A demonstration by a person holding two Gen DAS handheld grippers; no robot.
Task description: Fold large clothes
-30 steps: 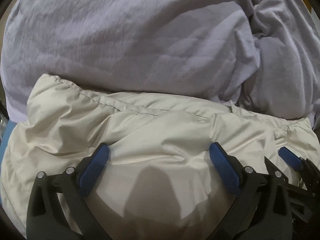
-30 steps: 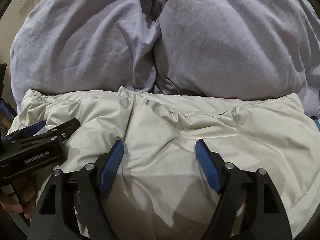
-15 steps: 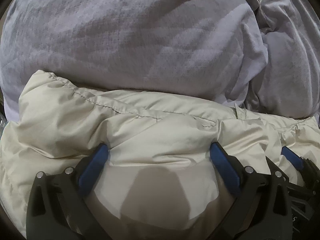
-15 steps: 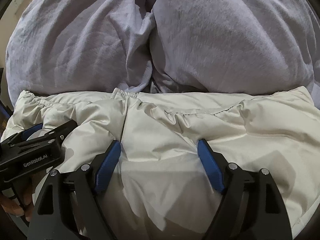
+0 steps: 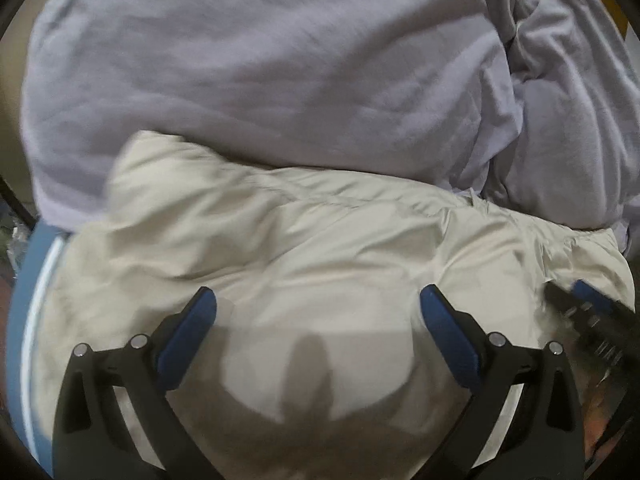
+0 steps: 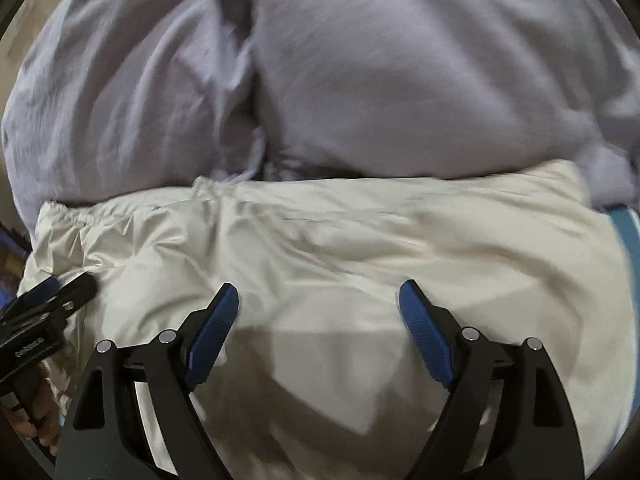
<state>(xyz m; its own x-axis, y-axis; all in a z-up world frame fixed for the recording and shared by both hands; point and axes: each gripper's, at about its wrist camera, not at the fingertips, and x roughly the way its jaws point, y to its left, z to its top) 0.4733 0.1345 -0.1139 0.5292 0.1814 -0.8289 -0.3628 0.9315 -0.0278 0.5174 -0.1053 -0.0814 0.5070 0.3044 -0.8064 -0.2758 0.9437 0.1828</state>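
Jacket (image 5: 320, 248) edge vs duvet (image 5: 260, 72), jaws wide

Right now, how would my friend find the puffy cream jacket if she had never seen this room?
Look for the big heap of lilac bedding. Right in front of it, touching its lower edge, lies the cream jacket, under the two hand-held grippers. It is the only shiny, pale cream thing, with stitched seams and a gathered hem, whereas the bedding is soft, matte and purple.

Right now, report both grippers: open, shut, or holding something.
Left gripper: open, holding nothing, over the cream puffer jacket.
Right gripper: open, jaws have just been opening, only jacket fabric below them, nothing gripped.
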